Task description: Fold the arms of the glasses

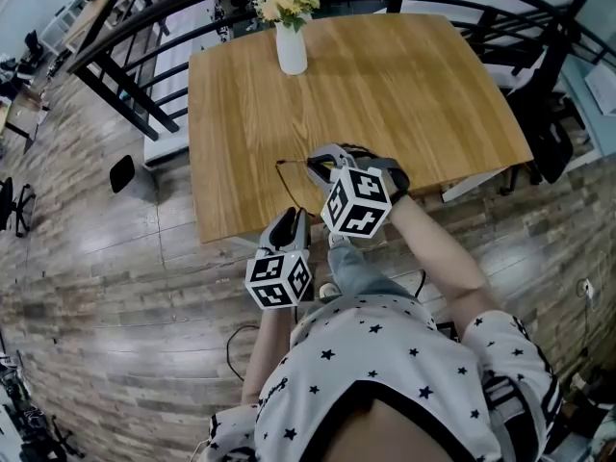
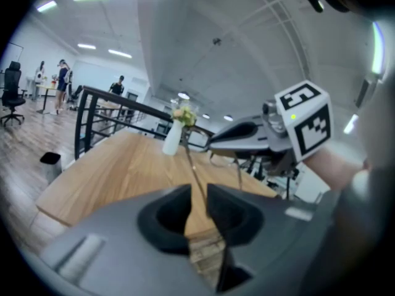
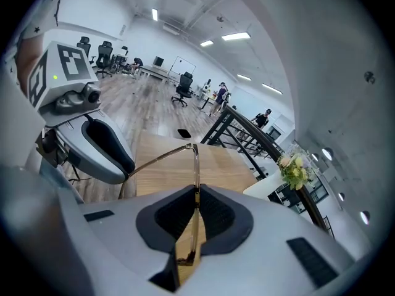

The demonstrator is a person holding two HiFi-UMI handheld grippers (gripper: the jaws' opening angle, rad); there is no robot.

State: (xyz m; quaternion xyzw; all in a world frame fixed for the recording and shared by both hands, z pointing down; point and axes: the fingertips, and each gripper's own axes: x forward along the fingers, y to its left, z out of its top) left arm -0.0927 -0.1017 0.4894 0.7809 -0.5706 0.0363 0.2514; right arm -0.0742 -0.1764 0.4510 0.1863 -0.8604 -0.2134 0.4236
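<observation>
Our right claw [image 3: 196, 209] is closed on the glasses [image 3: 195, 165], above the near edge of the table [image 1: 385, 94]. One temple arm [image 2: 192, 165] points lengthwise toward our left claw [image 2: 196, 205] and lies in its gap; these jaws stand apart, not pressing it. We judge the left one should fold it.

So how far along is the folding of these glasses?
Done: the glasses are held up above the table, clamped in the right tongs. In hand: the left tongs stand open around one arm, not pressing it. Left: that arm and the other arm both appear to stick straight out, so neither looks folded yet.
</observation>
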